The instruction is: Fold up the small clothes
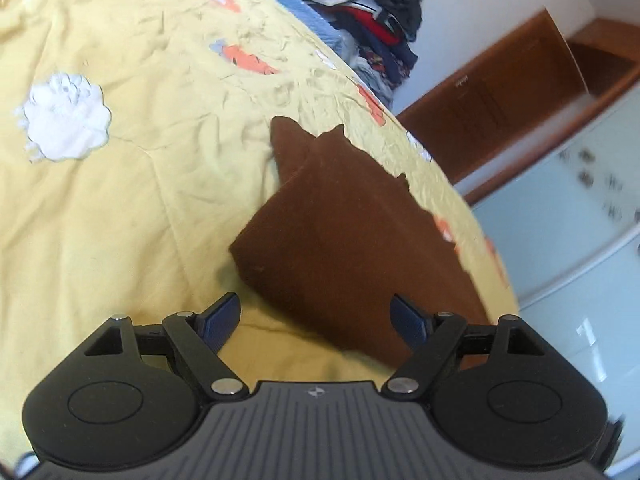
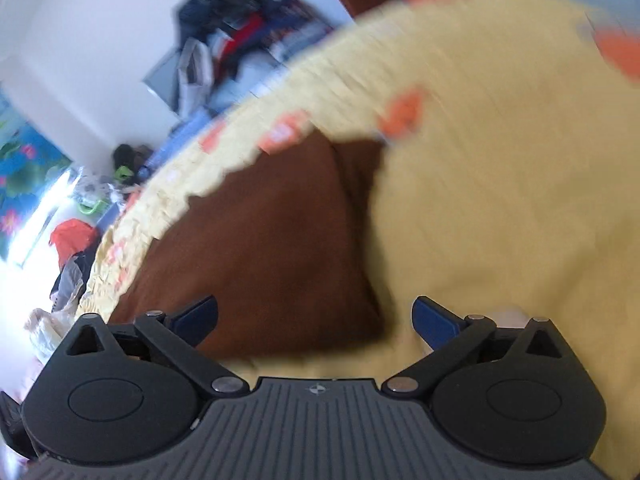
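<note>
A brown garment lies folded on the yellow bedspread, near the bed's right edge. My left gripper is open and empty, just short of the garment's near edge. In the right wrist view the same brown garment lies on the bedspread, and the picture is blurred. My right gripper is open and empty above the garment's near corner.
A pile of mixed clothes sits at the far end of the bed. A brown wooden cabinet and pale floor lie past the bed's edge. Bags and clutter stand on the floor in the right wrist view.
</note>
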Available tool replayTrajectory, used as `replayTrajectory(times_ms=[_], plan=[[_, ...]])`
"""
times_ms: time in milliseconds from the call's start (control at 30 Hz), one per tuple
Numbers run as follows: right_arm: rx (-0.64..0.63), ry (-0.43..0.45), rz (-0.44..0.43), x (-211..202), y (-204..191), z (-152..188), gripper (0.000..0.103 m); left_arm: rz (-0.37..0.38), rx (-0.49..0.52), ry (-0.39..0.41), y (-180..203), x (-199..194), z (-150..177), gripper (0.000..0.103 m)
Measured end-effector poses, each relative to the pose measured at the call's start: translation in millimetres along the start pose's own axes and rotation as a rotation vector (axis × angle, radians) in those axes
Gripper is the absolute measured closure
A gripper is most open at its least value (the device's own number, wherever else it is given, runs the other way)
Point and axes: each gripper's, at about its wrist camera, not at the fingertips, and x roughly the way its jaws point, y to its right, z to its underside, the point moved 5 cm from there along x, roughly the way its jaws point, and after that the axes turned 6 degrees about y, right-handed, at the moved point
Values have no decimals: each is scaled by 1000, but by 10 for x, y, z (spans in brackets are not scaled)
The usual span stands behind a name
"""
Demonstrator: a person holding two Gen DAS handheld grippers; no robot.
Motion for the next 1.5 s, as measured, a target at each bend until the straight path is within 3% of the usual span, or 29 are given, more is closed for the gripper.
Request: replayTrajectory(times_ms=[100,167,200,233,267,300,367,500,600,667,733,800,867,900,933,1067,1267,1300,1333,1367,1400,1500], plan=[[18,-26,-58,147,-114,39,1,40,-31,-20,86,208,-28,22],[45,-12,-86,286,-149,5,11,24,-40,-19,126,298,-59,26],[66,-10,-77,362,-138,-30,36,7,-54,-27,120,330,-83,44],[99,-26,-63,441,-106,-51,72,-14,-60,-44,110,367,-96,68],[127,-40,-55,508,-69,-62,80,-38,-64,-71,77,404,-97,80],[141,-45,-66,499,-37,-67,80,-62,-66,-92,46,445,-106,96],[149,-49,-87,466,-33,-56,82,-65,-71,-82,19,366,-141,97],[109,-29,-145,164,-61,-48,85,-63,24,-39,25,55,-245,98],[94,-75,-86,208,111,49,85,-124,73,-94,-157,106,-187,97],[117,-52,-117,185,100,62,70,-112,122,-83,-148,34,-190,95],[103,-3,-123,84,59,-14,22,-107,180,-53,-90,-106,-228,87],[46,88,-102,-26,24,-174,7,-97,232,13,-22,-263,-338,79],[-16,109,-73,-2,-3,-379,10,-137,305,92,82,-290,-514,58],[-37,112,-66,67,-33,-495,12,-155,340,124,144,-244,-611,40],[-60,114,-64,154,-75,-610,13,-172,366,154,218,-156,-723,36],[-145,62,-52,767,-233,-1032,14,-160,498,145,587,497,-1000,36],[-196,-70,34,1748,-345,-1306,23,-256,564,-7,735,1788,-1161,37],[-207,-57,20,1811,-368,-1284,26,-268,599,-34,729,1914,-1124,46],[-220,-60,-10,1855,-398,-1272,58,-269,626,-50,736,2006,-1087,76],[-209,-104,-41,1925,-416,-1254,86,-235,627,-44,763,2039,-1066,84],[-207,-105,-49,1928,-444,-1251,85,-225,633,-27,813,2006,-1061,96],[-237,19,-106,1714,-561,-1358,85,-229,663,116,926,1743,-1122,97]])
